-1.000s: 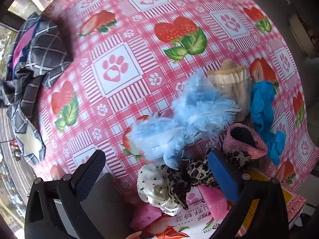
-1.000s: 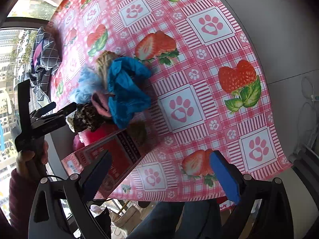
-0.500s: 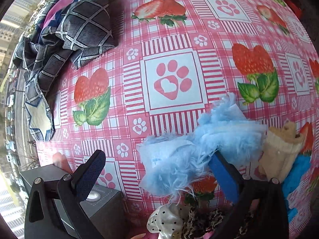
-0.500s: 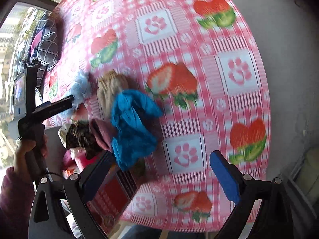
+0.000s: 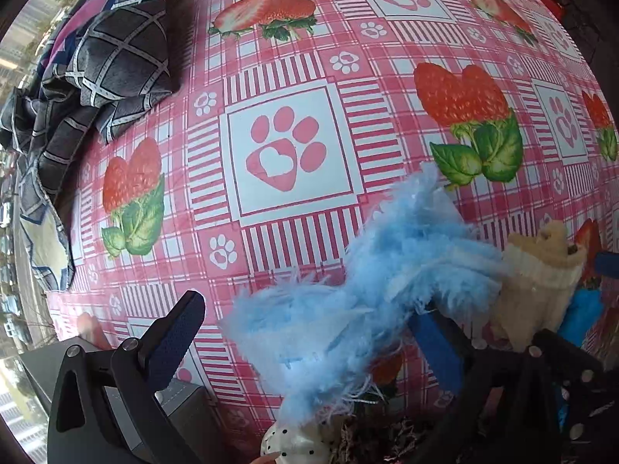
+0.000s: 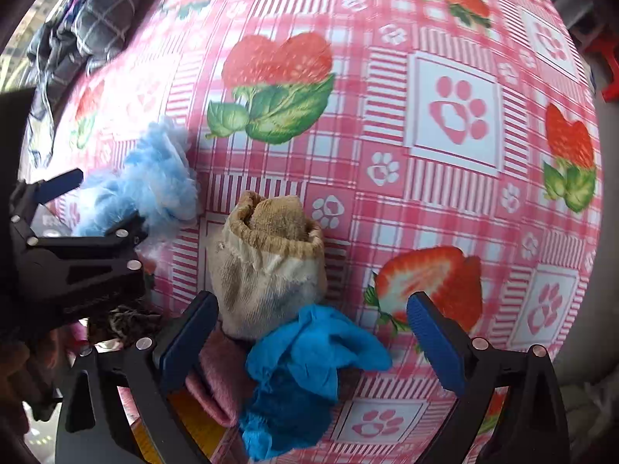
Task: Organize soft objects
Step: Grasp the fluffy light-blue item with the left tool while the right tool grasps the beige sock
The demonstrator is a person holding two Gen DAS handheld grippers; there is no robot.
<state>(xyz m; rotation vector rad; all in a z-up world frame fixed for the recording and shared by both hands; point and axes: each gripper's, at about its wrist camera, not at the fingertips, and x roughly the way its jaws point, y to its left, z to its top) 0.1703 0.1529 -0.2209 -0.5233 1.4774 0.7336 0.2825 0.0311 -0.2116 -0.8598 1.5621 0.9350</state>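
The fluffy light-blue piece (image 5: 371,297) lies between the spread fingers of the left gripper (image 5: 309,344), its long axis running slantwise from near-left to far-right, not yet pinched. Just right of it stands the beige sock (image 6: 267,266). Before the right gripper (image 6: 309,340), likewise released, the blue cloth (image 6: 305,371) is found.

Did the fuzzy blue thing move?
Cannot tell. The fuzzy blue thing lies by the beige sock as before; only the cameras clearly moved closer.
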